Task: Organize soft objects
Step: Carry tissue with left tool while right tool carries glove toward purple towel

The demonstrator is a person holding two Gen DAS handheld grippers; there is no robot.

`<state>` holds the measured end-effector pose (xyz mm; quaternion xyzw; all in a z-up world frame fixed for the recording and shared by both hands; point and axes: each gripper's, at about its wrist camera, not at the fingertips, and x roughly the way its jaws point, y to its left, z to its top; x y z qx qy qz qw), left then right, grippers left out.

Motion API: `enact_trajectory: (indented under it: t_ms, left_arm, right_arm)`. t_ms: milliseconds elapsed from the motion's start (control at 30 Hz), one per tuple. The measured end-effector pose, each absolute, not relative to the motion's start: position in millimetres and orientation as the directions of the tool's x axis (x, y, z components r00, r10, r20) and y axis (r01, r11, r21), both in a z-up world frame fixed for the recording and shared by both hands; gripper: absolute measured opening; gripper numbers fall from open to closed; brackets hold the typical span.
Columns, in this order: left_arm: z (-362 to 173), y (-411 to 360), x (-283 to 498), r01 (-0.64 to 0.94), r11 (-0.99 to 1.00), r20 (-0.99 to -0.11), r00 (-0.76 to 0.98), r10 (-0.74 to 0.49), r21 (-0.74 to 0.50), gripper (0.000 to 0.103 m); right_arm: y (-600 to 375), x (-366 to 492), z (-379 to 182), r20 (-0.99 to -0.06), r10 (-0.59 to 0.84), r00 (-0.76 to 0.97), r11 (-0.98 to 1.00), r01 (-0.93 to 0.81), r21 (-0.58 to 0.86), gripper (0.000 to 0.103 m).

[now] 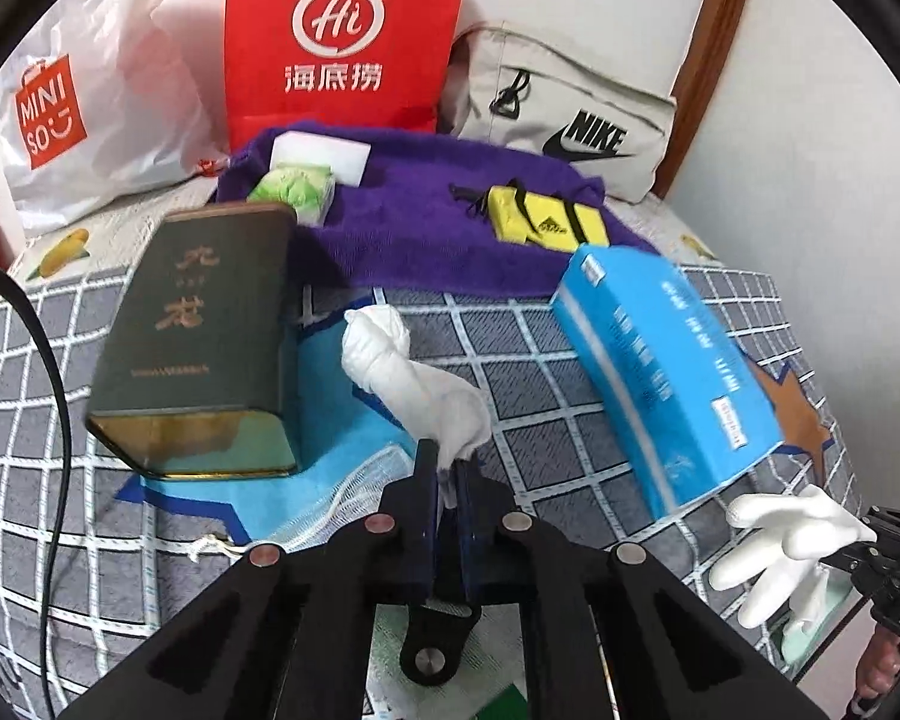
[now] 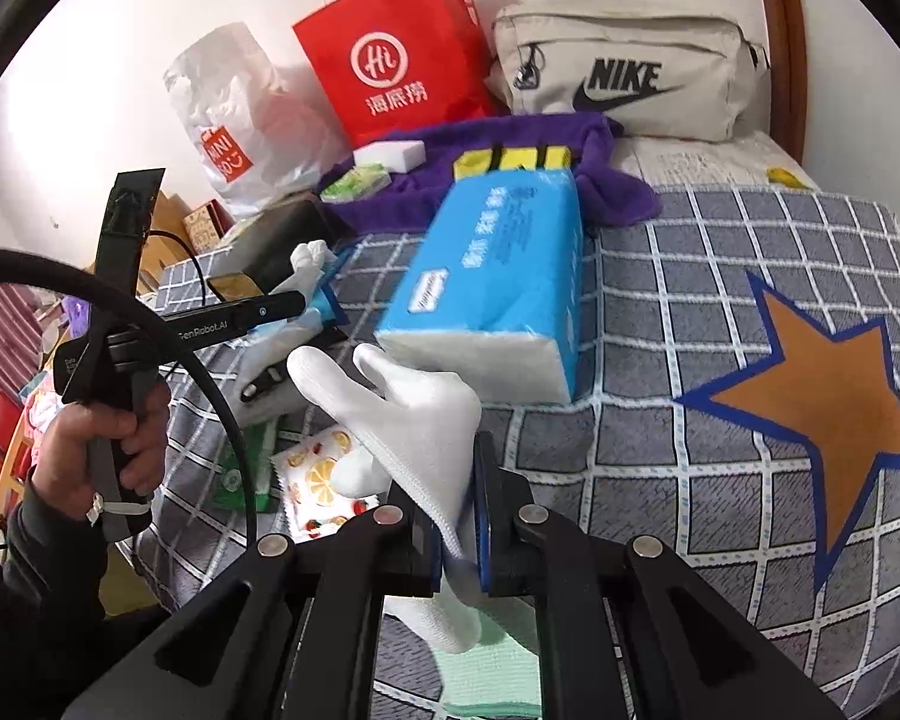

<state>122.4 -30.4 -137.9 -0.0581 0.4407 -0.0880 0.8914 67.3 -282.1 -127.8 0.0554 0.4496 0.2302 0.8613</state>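
My left gripper is shut on a white glove and holds it above the checked bedspread, beside a dark green tin. My right gripper is shut on a second white glove, held just in front of a blue tissue pack. That second glove also shows at the lower right of the left wrist view. The left gripper and its glove show at the left of the right wrist view. A purple towel lies behind, with a yellow pouch on it.
A red paper bag, a white Miniso bag and a beige Nike bag stand along the wall. A white sponge and a green packet lie on the towel. A fruit-print packet lies by my right gripper.
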Motion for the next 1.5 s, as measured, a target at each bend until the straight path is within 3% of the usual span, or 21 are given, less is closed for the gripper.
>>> enact_trajectory:
  t_ms: [633, 1067, 1500]
  left_arm:
    - [-84.3, 7.2, 129.1, 0.109, 0.968, -0.713, 0.659, -0.241, -0.226, 0.006]
    - [-65.6, 33.4, 161.3, 0.105, 0.966, -0.694, 0.677, -0.245, -0.238, 0.006]
    - [-67.5, 33.7, 213.5, 0.137, 0.955, -0.71, 0.643, -0.289, -0.264, 0.006]
  right_arm:
    - [-259.4, 100.1, -68.4, -0.688, 0.471, 0.553, 0.879, -0.356, 0.316, 0.009]
    - [-250.4, 157.8, -48.3, -0.645, 0.532, 0.55, 0.847, -0.344, 0.406, 0.009]
    - [-245.7, 232.3, -35.2, -0.665, 0.464, 0.586, 0.885, -0.329, 0.328, 0.009]
